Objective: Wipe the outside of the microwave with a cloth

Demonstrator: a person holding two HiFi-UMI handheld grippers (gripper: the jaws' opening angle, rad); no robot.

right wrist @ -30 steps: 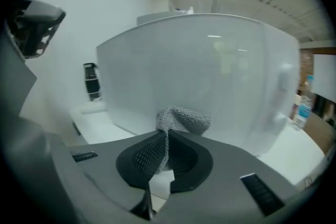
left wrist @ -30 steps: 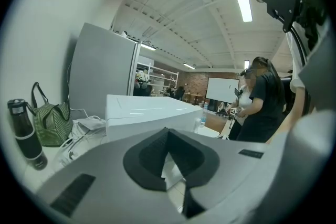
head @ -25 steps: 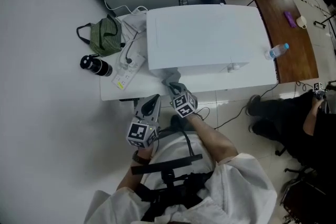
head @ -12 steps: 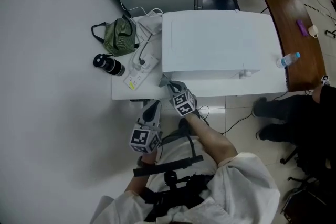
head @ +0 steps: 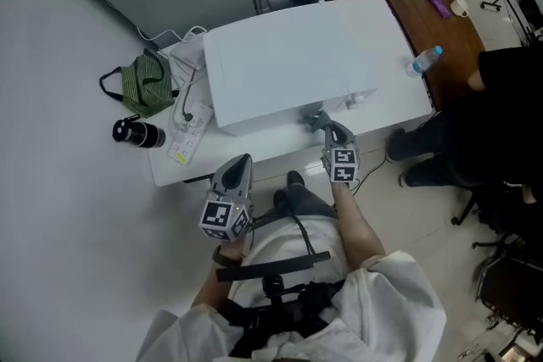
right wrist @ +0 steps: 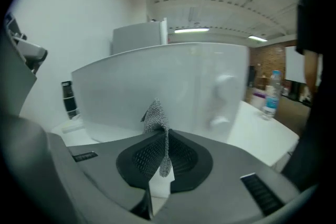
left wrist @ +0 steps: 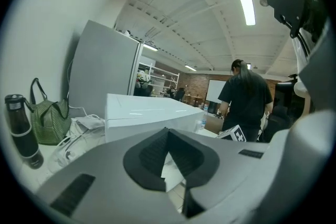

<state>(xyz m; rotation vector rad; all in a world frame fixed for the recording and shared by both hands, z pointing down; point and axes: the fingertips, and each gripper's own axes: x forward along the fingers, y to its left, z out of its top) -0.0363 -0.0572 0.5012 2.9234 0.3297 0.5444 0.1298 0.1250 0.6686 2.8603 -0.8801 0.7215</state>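
The white desk point(head: 246, 150) lies at twelve o'clock from the person, and the white microwave point(head: 288, 64) fills most of it. A green bag point(head: 140, 87) and a black flask point(head: 136, 132) sit at the microwave's nine o'clock, and a water bottle point(head: 422, 61) at its three. The right gripper point(head: 329, 130) is at the microwave's front, about five o'clock, fingers point(right wrist: 143, 157) closed on a grey cloth point(right wrist: 155, 115) whose free tip stands up near the door. The left gripper point(head: 239, 165) hangs off the desk at seven o'clock, fingers together and holding nothing. The cloth looks light, soft and floppy. A pinch at one bunched edge should leave enough loose to wipe the smooth panels.
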